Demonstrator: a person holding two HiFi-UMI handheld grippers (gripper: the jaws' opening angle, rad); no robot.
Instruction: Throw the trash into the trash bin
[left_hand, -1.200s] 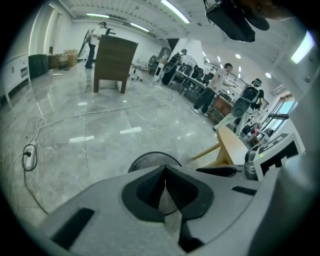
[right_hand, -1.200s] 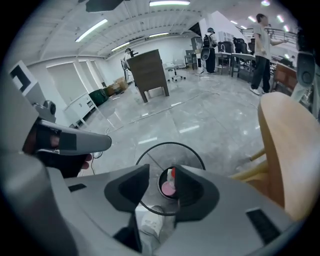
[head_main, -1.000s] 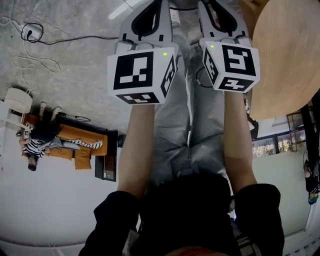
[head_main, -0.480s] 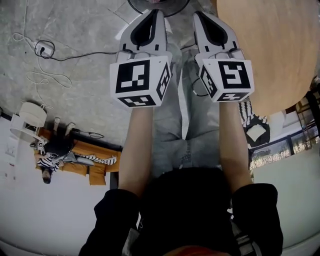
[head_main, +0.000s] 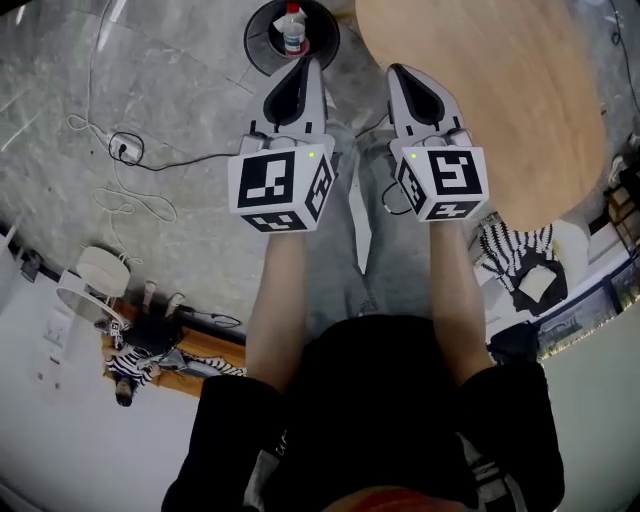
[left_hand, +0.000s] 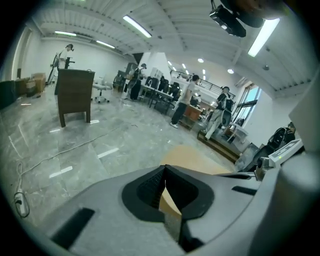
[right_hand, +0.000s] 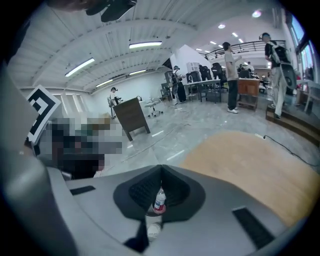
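Black trash bin (head_main: 258, 50) at the head view's top edge, bottle (head_main: 292, 30) inside: the drop looks done! Just below it, left hand-held gripper (head_main: 307, 66) and right hand-held gripper (head_main: 397, 72), jaws pressed together, empty. Left gripper view: tips meet over the wooden tabletop (left_hand: 192, 156). Right gripper view: same, bottle beyond, ungripped. Next: seek more trash. A second ago the bin was out of frame.
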